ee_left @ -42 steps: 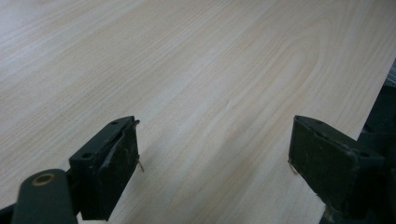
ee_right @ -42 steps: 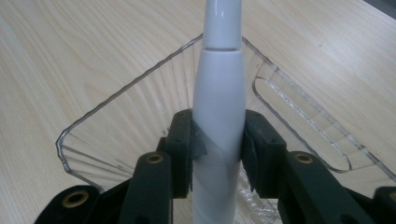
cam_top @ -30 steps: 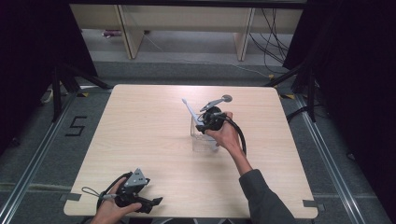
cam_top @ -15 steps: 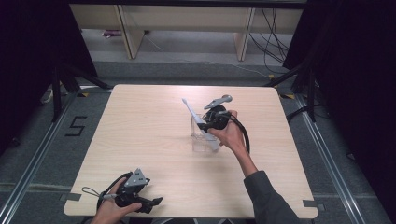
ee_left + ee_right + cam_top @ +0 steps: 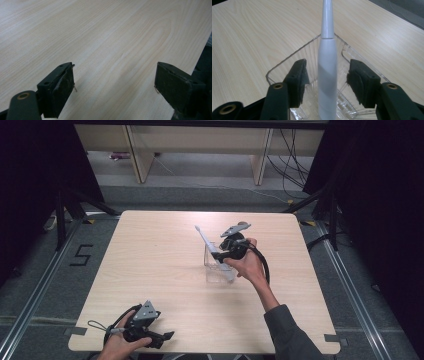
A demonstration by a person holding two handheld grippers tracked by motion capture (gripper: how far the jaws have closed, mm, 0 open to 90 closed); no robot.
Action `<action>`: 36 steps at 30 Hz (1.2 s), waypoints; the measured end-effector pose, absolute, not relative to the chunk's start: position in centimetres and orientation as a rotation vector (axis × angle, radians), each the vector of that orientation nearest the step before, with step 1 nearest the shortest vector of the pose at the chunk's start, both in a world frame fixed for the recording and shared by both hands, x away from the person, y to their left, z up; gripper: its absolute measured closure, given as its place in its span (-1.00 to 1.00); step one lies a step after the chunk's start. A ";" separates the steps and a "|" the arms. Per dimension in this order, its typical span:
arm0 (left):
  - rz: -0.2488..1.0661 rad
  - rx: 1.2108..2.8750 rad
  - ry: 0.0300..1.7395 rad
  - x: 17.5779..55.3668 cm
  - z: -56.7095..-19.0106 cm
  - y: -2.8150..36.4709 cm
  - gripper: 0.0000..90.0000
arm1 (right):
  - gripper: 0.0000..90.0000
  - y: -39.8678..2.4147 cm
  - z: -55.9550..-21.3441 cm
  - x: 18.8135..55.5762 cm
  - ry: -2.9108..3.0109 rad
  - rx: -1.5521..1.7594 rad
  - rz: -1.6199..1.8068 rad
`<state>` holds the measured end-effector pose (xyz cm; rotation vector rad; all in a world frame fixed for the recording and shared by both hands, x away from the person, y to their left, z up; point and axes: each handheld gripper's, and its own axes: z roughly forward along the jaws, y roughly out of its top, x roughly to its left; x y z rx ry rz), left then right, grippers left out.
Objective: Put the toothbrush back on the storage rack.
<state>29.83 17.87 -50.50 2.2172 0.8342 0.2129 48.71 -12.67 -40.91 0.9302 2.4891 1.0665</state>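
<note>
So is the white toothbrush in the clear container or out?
In: the white toothbrush leans inside the clear container, between the right claw's open pads.

One wooden table (image 5: 150, 270) fills the middle of the high view. On it, right of centre, stands one clear plastic container (image 5: 216, 270), with one white electric toothbrush (image 5: 212, 247) leaning in it. Two grippers are there: the right gripper (image 5: 220, 257) at the container and the left gripper (image 5: 162, 339) at the lower left. Two hands hold them, and one grey sleeve (image 5: 290, 335) shows at the lower right
</note>
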 end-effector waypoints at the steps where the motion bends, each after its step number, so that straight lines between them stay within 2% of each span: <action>1: 0.213 2.217 0.834 29.8 -50.5 17.9 -0.66 | 0.03 -12.7 -40.8 48.6 2.484 0.952 1.073; 25: 0.216 2.217 0.837 29.9 -50.5 17.9 -0.66 | -0.19 -14.7 -39.8 47.2 2.413 0.970 1.150; 36: 0.203 2.202 0.844 29.8 -50.6 17.8 -0.66 | -0.22 -16.1 -39.7 45.8 2.398 0.965 1.172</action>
